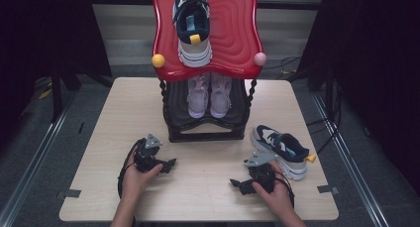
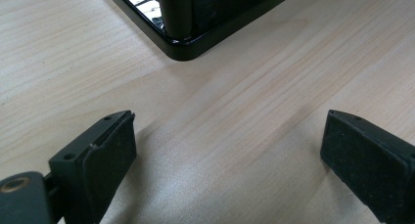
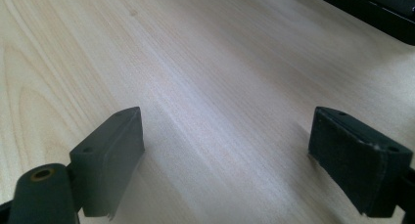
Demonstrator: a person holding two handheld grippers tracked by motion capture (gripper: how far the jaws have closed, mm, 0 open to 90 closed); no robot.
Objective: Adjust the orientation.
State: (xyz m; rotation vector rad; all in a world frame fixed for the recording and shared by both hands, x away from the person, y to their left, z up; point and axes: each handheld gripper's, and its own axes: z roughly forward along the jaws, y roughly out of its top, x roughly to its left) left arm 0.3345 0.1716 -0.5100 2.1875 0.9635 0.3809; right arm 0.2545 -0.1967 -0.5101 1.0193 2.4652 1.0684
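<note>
Both my tongs, left gripper [image 1: 171, 163] and right gripper [image 1: 234, 183], rest released and empty on the table [image 1: 208, 162]; the navy sneaker [image 1: 281, 150] awaits shelving beside the shoe rack [image 1: 205, 130].

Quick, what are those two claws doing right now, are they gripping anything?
Left claw: open, nothing between its jaws, just bare table.
Right claw: open, holding nothing, over the table.

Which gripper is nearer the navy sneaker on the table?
Right. The right gripper sits just left of the navy sneaker; the left gripper is across the table, before the rack.
</note>
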